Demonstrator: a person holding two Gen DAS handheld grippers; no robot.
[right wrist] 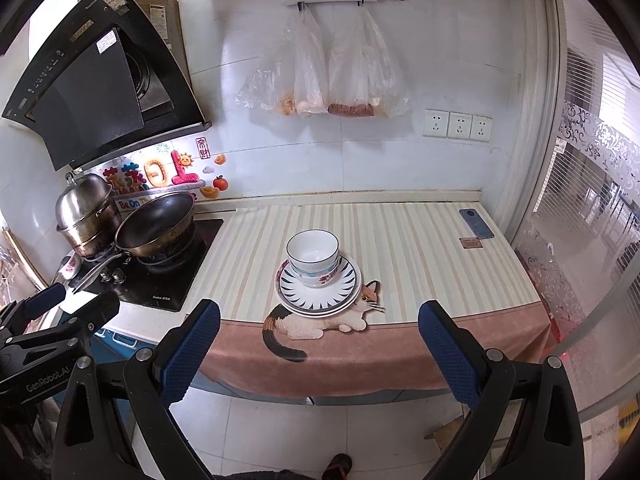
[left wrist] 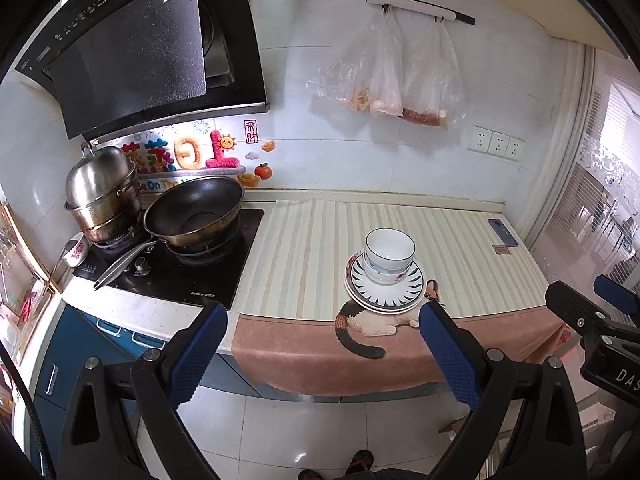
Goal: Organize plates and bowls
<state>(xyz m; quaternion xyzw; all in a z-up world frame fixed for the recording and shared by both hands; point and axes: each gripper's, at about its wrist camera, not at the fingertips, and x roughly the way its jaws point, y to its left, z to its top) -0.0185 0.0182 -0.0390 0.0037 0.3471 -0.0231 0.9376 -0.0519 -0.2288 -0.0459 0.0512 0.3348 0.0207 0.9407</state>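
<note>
A black wok sits on the stove at nine o'clock. Just left of it, touching it, is a shiny steamer pot with a round lid. A black range hood hangs at ten o'clock. Clear plastic bags with food hang on the wall at twelve o'clock. Three white sockets are at two o'clock. A phone lies on the striped cloth at three o'clock. The cloth has a cat picture.

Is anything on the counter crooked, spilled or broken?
Nothing stands out. The bowls sit nested upright on the stacked plates, on the striped cloth. No spill or crack is visible.
</note>
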